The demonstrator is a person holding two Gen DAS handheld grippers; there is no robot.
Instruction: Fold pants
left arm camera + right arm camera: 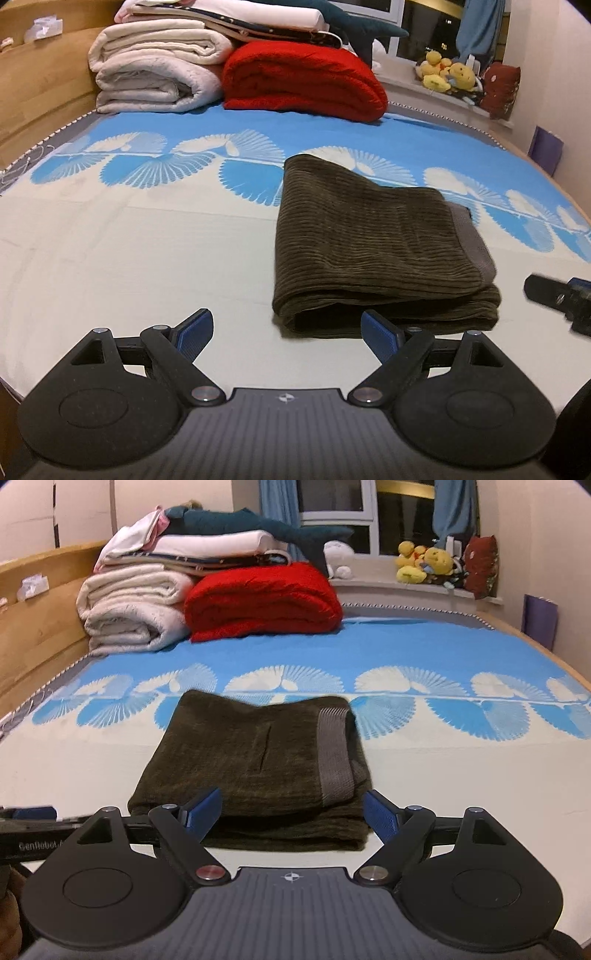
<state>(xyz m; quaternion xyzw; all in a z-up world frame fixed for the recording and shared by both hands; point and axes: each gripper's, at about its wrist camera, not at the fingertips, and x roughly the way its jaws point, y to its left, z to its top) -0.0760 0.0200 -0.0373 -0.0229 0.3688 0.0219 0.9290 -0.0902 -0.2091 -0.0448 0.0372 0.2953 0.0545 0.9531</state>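
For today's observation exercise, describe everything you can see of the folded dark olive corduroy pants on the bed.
The folded dark olive corduroy pants lie as a flat, layered rectangle on the blue and cream patterned bedspread. Fine ribs run across the cloth. A grey ribbed band shows along their right side, and the stacked folded edges face the cameras. The right wrist view shows a short slit in the top layer. Only the bedspread touches them; neither gripper does.
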